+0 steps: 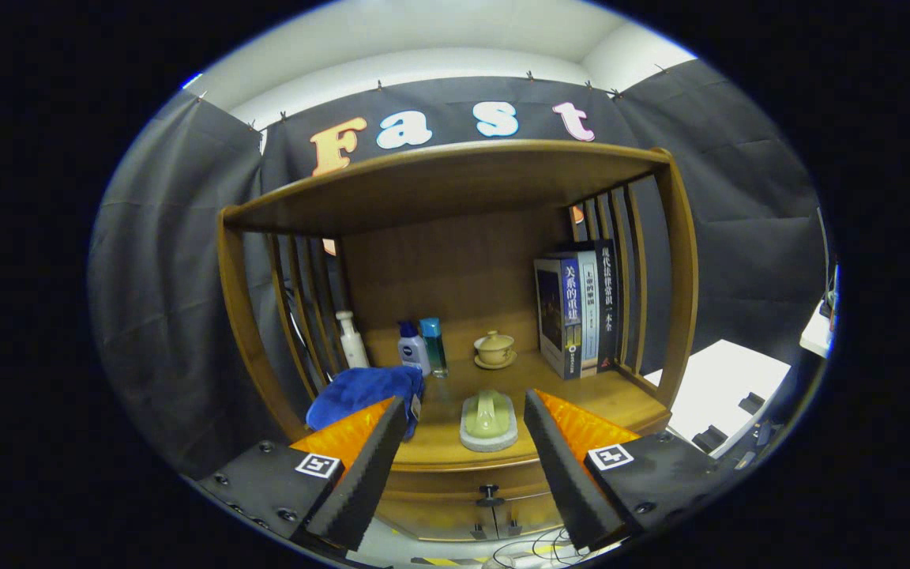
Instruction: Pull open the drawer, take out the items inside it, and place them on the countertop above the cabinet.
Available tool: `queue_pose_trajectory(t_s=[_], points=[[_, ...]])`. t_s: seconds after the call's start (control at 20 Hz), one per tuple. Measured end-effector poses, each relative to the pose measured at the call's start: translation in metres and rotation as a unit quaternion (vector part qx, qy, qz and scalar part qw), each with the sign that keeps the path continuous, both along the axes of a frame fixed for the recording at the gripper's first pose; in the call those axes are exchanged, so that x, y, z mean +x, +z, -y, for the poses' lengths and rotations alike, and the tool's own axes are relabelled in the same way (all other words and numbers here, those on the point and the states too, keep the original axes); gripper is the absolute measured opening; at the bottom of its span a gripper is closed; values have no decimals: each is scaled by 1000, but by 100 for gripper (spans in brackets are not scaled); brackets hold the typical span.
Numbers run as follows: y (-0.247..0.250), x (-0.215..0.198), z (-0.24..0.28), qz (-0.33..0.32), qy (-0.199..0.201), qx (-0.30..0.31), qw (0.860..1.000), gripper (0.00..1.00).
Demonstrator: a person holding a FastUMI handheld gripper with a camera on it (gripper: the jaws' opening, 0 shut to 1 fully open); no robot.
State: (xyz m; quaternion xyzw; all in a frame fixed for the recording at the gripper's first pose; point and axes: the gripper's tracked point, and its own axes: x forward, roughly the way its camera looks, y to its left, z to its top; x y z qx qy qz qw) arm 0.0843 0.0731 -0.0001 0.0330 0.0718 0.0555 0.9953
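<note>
While the gripper (464, 431) hangs level before the wooden cabinet, its jaws stand wide and hold nothing. Between them a pale green brush (488, 421) lies on the desk (621, 399); the drawer (455, 482) just below, knob (490, 496) forward, sits shut. A blue cloth (360, 391) rests beside the left finger.

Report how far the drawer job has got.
A brush and a blue cloth already lie on the countertop. The drawer under it looks closed, knob showing. The tool is open, gripping nothing. Whether items remain inside can't be told.
</note>
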Motion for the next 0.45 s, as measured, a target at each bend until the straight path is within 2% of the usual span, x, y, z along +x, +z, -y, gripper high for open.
queue_pose_trajectory(t_s=[0.45], points=[[10,-6,-4,5,-1,-4,1000,98]])
